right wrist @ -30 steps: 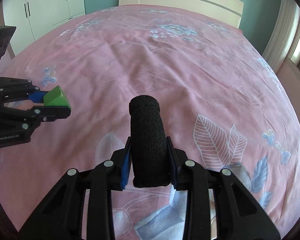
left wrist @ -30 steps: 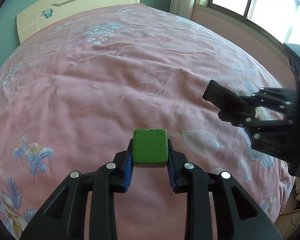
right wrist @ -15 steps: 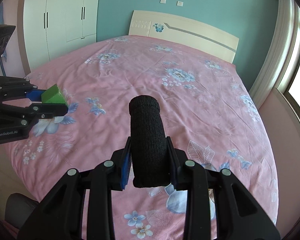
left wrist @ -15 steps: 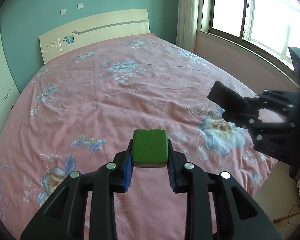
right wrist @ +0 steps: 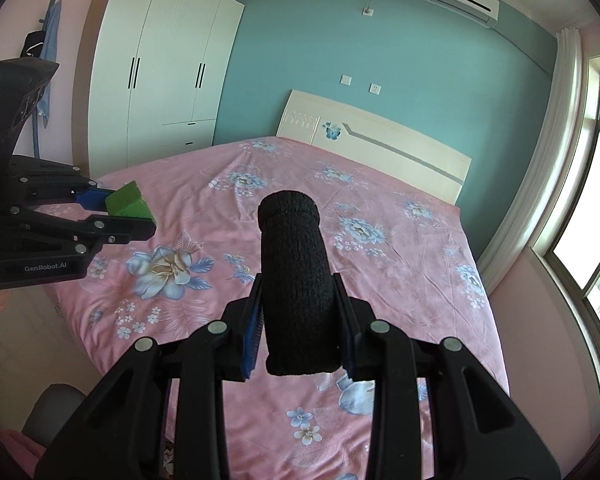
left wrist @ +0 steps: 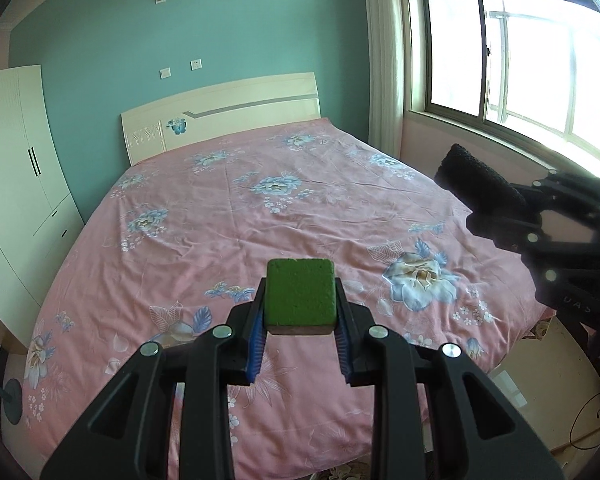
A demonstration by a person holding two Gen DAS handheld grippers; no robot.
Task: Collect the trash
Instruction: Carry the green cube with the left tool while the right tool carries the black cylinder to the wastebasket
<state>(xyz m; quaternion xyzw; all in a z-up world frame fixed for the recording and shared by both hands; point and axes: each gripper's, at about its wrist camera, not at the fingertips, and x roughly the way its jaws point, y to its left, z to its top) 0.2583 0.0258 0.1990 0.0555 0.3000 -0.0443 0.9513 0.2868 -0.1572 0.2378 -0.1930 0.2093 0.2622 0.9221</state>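
- Sponge (left wrist: 300, 292): squarish block, rounded corners, coarse green scouring face uppermost, thin brownish layer showing along its near edge. Located between the blue pads of the left gripper (left wrist: 300, 334), in the air above the bed (left wrist: 228, 220).
- Left gripper: black plastic linkage with silver rivets; jaws drawn in tight, both pads pressing the sponge's sides. Seen side-on from the right wrist view (right wrist: 134, 212), green block projecting past the fingertips.
- Roll (right wrist: 296, 284): black cylinder of knitted, foam-like fabric, domed far end, flat near end. Stands lengthwise between the fingers of the right gripper (right wrist: 300, 328), above the foot of the bed.
- Right gripper: same black build; jaws narrowed onto the roll, pads against its flanks. From the left wrist view (left wrist: 500, 208) the roll juts out ahead of it.
- Bed: pink cotton-like sheet, lightly creased, printed with blue flowers and leaves; glossy cream headboard (left wrist: 220, 114).
- Wardrobe (right wrist: 160, 76): white, smooth, slim dark handles.
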